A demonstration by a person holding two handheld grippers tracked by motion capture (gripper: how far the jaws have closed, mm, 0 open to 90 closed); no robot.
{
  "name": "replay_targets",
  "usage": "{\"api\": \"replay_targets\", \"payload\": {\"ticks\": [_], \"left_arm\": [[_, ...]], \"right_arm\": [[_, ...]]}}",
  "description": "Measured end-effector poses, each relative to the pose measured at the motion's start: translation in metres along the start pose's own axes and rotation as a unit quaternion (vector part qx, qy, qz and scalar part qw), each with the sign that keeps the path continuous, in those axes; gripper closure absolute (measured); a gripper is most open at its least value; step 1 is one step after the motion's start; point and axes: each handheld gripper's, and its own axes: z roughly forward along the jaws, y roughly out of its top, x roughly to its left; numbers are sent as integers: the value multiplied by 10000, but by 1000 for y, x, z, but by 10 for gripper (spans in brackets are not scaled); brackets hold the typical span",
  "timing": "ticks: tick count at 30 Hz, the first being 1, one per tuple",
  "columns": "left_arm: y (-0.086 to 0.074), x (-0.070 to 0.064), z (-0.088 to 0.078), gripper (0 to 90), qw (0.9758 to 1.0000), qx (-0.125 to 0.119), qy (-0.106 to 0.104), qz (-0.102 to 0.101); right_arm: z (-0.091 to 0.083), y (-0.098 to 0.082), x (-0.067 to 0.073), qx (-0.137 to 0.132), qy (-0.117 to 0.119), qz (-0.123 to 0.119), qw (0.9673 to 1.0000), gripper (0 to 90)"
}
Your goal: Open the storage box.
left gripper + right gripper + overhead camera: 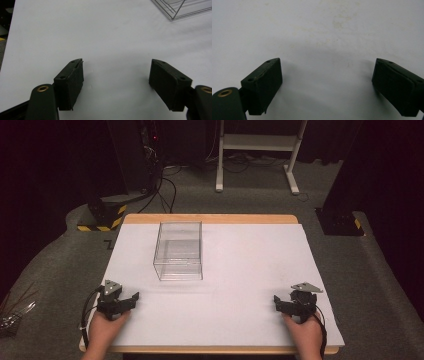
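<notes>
A clear plastic box (178, 251) stands empty on the white sheet (240, 265), left of the middle; its near corner (180, 10) appears at the top right of the left gripper view. My left gripper (131, 300) rests near the front left of the sheet, held by a hand, jaws wide apart with nothing between them (116, 75). My right gripper (278, 304) lies near the front right, also in a hand, open over bare white sheet (327, 77). Both point inward toward the table's middle.
The wooden table's edge (210, 218) borders the sheet at the back. Grey carpet surrounds the table. A white desk frame (257, 150) and black equipment with cables (145, 165) stand behind. Yellow-black striped feet (102, 220) sit at the back left.
</notes>
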Motion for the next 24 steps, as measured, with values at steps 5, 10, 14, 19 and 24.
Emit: {"api": "replay_targets", "payload": {"ticks": [5,10,14,19,24], "left_arm": [[0,0,0,278,10000,-17,-9,-25],[0,0,0,278,10000,-10,-7,-21],[0,0,0,279,10000,-10,-2,-20],[0,0,0,278,10000,-6,-11,-29],[1,0,0,279,10000,0,-25,-30]], "right_arm": [[0,0,0,1,-12,-5,10000,103],[-2,0,-1,-71,-45,17,10000,135],[-8,1,3,-178,-11,-59,9998,141],[-11,1,18,-186,63,-314,9993,148],[-9,0,30,-73,194,-416,9989,154]]}}
